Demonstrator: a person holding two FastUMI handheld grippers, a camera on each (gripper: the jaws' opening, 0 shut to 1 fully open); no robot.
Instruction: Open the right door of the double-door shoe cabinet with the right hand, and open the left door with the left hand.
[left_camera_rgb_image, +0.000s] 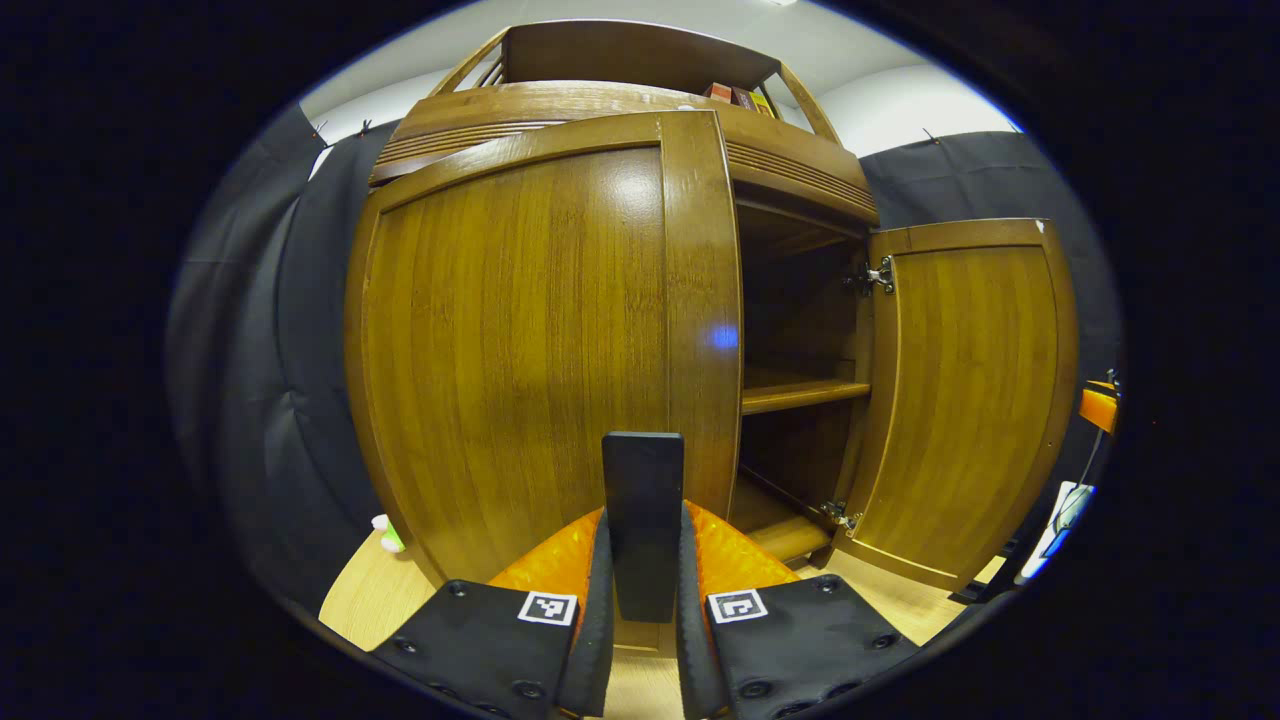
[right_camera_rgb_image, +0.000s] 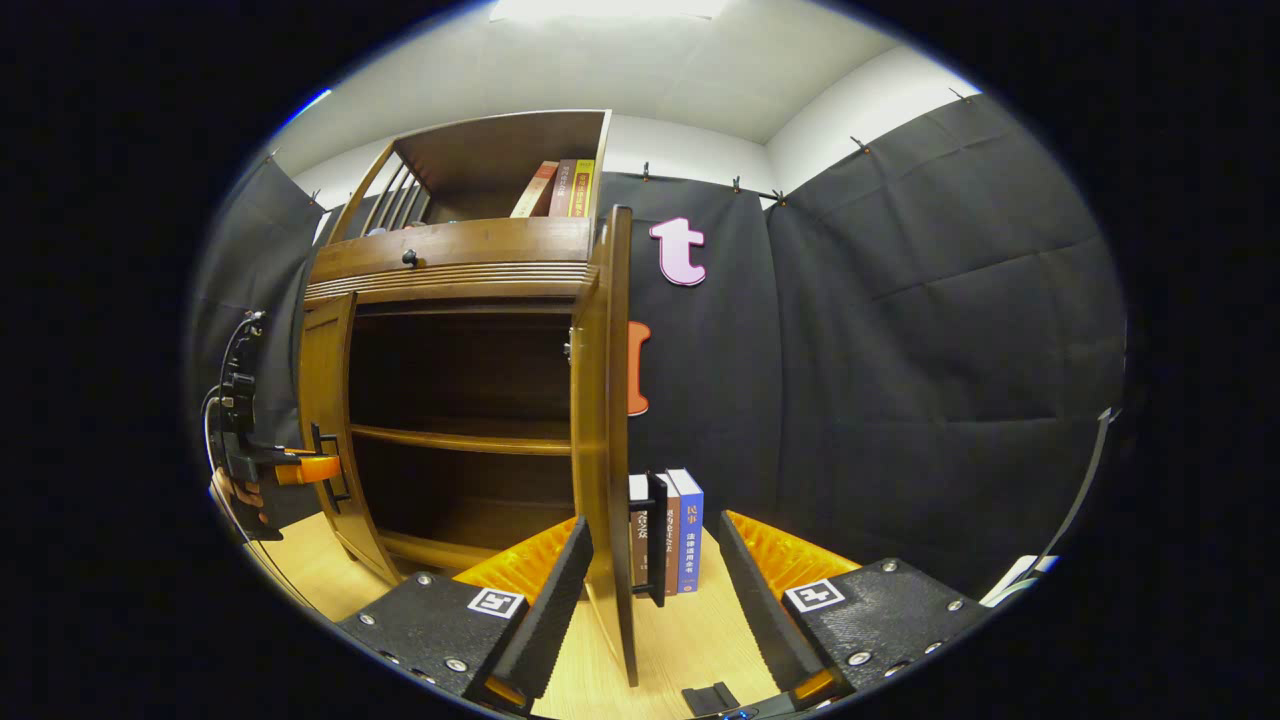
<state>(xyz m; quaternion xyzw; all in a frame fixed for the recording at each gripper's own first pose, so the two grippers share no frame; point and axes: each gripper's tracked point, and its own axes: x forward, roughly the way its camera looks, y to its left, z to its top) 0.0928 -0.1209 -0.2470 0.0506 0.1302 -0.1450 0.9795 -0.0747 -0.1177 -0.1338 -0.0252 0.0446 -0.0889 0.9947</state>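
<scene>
- Left door (left_camera_rgb_image: 520, 330): on the left half of the cabinet (left_camera_rgb_image: 620, 100), hinged on its outer left side. It is an upright panel, long axis vertical. Its free edge stands off the carcass, so I judge it part open and swinging outward.
- Left handle (left_camera_rgb_image: 643, 470): an upright bar near the door's free edge, long axis vertical. Sitting far from the hinge, it gives the pull its best leverage.
- Left gripper (left_camera_rgb_image: 643, 520): jaws pinch the left handle, one finger on each side. It points straight at the door face, so a pull back along its own line draws the door out. From the right gripper view it sits low on the door (right_camera_rgb_image: 300, 468), with a hand (right_camera_rgb_image: 240, 495) behind it.
- Shelf (left_camera_rgb_image: 800, 395): horizontal, inside the open right bay, bare as far as I can see.
- Right door (left_camera_rgb_image: 965, 400): swung wide on its hinges (left_camera_rgb_image: 880, 275), inner face turned toward the cabinet front. Long axis vertical. From the right gripper view it is edge-on (right_camera_rgb_image: 605, 430). This half of the task looks done.
- Right handle (right_camera_rgb_image: 655, 540): an upright bar on the door's outer face, low down.
- Right gripper (right_camera_rgb_image: 655, 525): jaws spread, straddling the door's edge and the right handle. Neither finger clearly presses on either. I judge it has let go or is only steadying.
- Books (right_camera_rgb_image: 670, 530): upright on the floor (right_camera_rgb_image: 690, 630), just beyond the right door and close enough to limit its swing.
</scene>
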